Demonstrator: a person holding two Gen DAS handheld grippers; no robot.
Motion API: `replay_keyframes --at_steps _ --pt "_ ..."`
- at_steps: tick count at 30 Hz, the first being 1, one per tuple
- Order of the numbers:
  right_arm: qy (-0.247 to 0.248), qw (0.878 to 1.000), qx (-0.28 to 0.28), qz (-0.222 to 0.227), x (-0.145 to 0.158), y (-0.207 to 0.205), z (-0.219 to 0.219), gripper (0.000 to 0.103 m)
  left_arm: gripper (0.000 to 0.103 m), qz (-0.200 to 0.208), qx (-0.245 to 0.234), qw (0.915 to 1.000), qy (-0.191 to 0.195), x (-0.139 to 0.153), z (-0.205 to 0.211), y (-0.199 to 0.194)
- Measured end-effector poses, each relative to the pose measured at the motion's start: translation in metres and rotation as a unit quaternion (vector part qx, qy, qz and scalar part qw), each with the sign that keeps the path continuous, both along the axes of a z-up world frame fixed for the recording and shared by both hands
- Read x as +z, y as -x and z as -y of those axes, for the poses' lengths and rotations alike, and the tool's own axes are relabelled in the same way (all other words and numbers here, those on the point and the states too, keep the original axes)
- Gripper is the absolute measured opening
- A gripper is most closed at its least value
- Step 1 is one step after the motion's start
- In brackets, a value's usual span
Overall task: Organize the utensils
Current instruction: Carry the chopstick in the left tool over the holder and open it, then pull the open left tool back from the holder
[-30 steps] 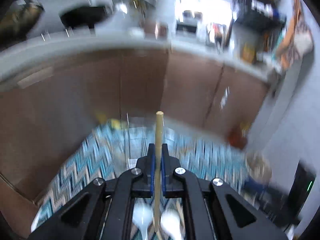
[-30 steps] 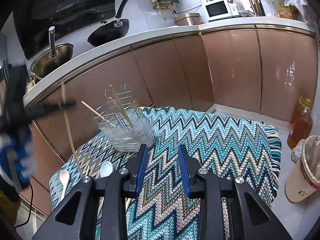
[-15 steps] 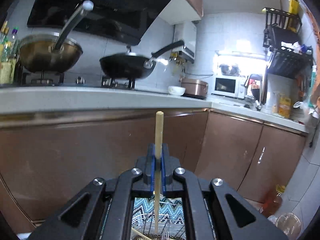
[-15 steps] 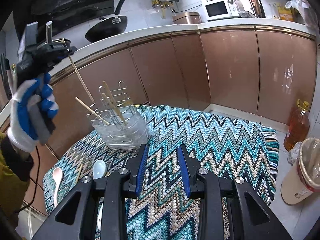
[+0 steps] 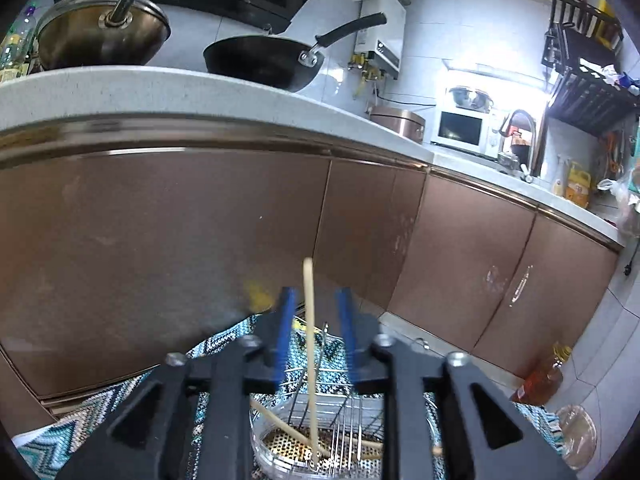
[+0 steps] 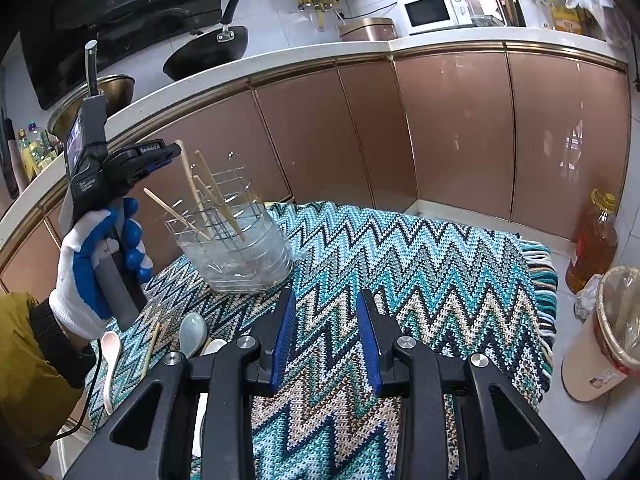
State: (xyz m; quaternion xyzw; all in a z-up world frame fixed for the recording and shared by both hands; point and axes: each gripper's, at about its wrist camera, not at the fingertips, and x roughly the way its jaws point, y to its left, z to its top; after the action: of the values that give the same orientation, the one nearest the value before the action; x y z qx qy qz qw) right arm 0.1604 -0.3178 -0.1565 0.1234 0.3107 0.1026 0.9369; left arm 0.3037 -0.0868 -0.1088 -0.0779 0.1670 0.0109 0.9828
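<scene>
A clear utensil holder (image 6: pixel 236 252) with a wire rack stands on the zigzag cloth (image 6: pixel 400 272) and holds several wooden chopsticks. My left gripper (image 5: pixel 314 300) is open just above it (image 5: pixel 320 440); a chopstick (image 5: pixel 310 340) stands free between the fingers, its tip down in the holder. In the right wrist view the left gripper (image 6: pixel 168 152) shows beside that chopstick (image 6: pixel 190 188). My right gripper (image 6: pixel 326 304) is open and empty above the cloth. A pink spoon (image 6: pixel 110 356), a grey spoon (image 6: pixel 192 330) and a loose chopstick (image 6: pixel 151 350) lie on the cloth at the left.
Brown cabinets (image 6: pixel 440 128) under a white counter curve behind the table. A wok (image 6: pixel 208 52) and a pot (image 5: pixel 100 32) sit on the stove. An oil bottle (image 6: pixel 596 240) and a lined bin (image 6: pixel 608 328) stand on the floor at the right.
My left gripper has come down over the holder and opened, letting go of the chopstick, which now stands in the holder. The right gripper has hardly moved.
</scene>
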Motion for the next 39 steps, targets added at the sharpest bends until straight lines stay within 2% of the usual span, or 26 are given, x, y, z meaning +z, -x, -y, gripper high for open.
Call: replay_keyframes --at_steps 7,13,16,26,30,34,39 --pt "0.002 1.000 -0.004 0.016 0.020 0.023 -0.002 0.032 0.032 -0.009 -0.047 0.9989 -0.003 0.044 -0.019 0.053" --pt "0.000 1.000 -0.003 0.030 0.042 0.049 -0.008 0.032 0.032 -0.028 -0.084 0.9959 -0.020 0.067 -0.051 0.109" --pt "0.003 0.999 0.000 0.035 0.052 0.061 -0.016 0.032 0.032 -0.030 -0.086 0.9957 -0.019 0.076 -0.070 0.131" --pt "0.022 0.998 0.004 0.060 0.091 0.102 -0.050 0.032 0.033 -0.044 -0.097 0.9938 -0.033 0.089 -0.108 0.192" --pt "0.034 0.997 0.001 0.071 0.106 0.118 -0.060 0.033 0.040 -0.049 -0.105 0.9930 -0.023 0.089 -0.120 0.209" --pt "0.043 0.996 -0.001 0.080 0.121 0.136 -0.070 0.033 0.040 -0.051 -0.117 0.9917 -0.015 0.092 -0.128 0.226" --pt "0.052 0.995 -0.005 0.089 0.134 0.154 -0.075 0.034 0.043 -0.047 -0.139 0.9888 -0.024 0.097 -0.125 0.248"
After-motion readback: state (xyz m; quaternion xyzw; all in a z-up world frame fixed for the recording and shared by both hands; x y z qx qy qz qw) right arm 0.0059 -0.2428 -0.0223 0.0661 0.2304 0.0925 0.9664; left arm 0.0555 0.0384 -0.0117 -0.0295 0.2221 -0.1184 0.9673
